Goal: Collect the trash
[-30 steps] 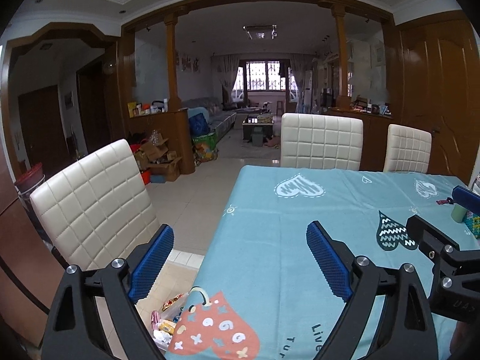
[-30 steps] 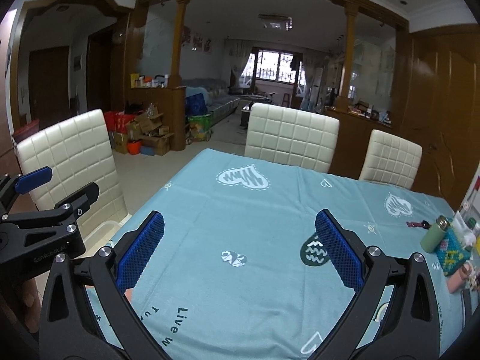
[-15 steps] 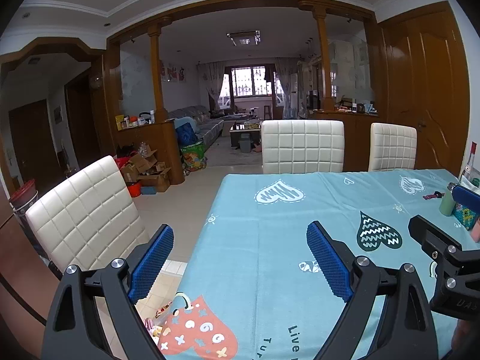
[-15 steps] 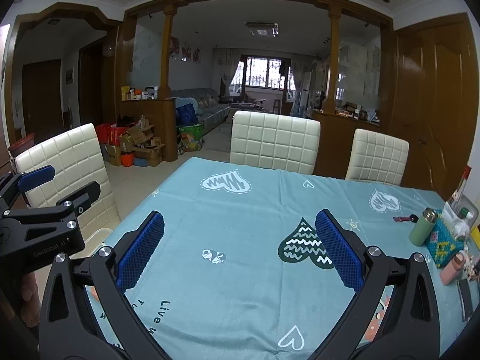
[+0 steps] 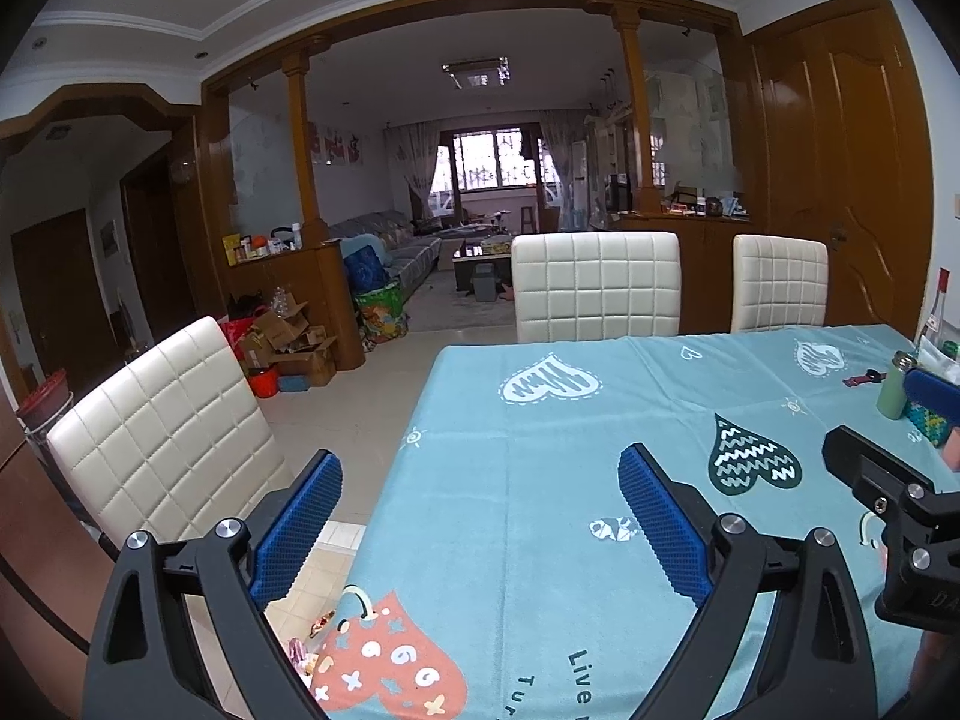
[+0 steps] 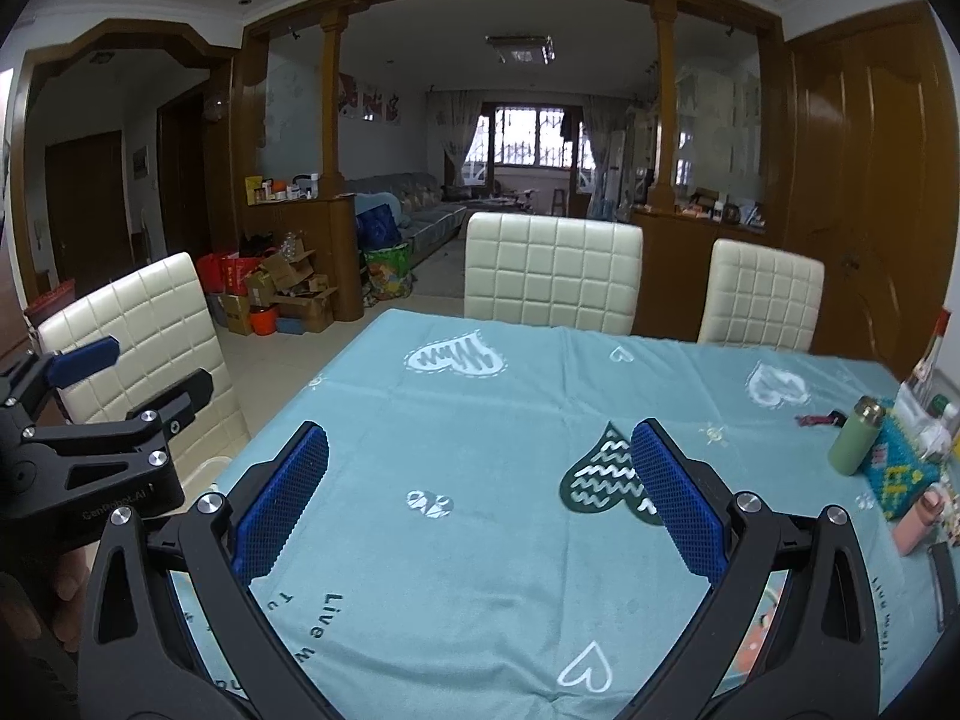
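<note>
Below the surface's (image 5: 540, 480) left edge, half hidden by the tablecloth (image 6: 480, 540), colourful wrappers (image 5: 303, 651) lie in a pale container whose shape is hard to make out. Left tongs (image 5: 480, 519) and right tongs (image 6: 480, 498) hang spread wide, holding nothing, above the cloth. A green bottle (image 6: 855, 435) stands at the right.

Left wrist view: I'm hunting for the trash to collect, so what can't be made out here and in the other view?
- Colourful wrappers on the floor, left wrist view: mostly hidden by the left gripper and tablecloth edge.
- Items beside the green bottle, right wrist view: cut off by the frame edge, too small to identify.
</note>
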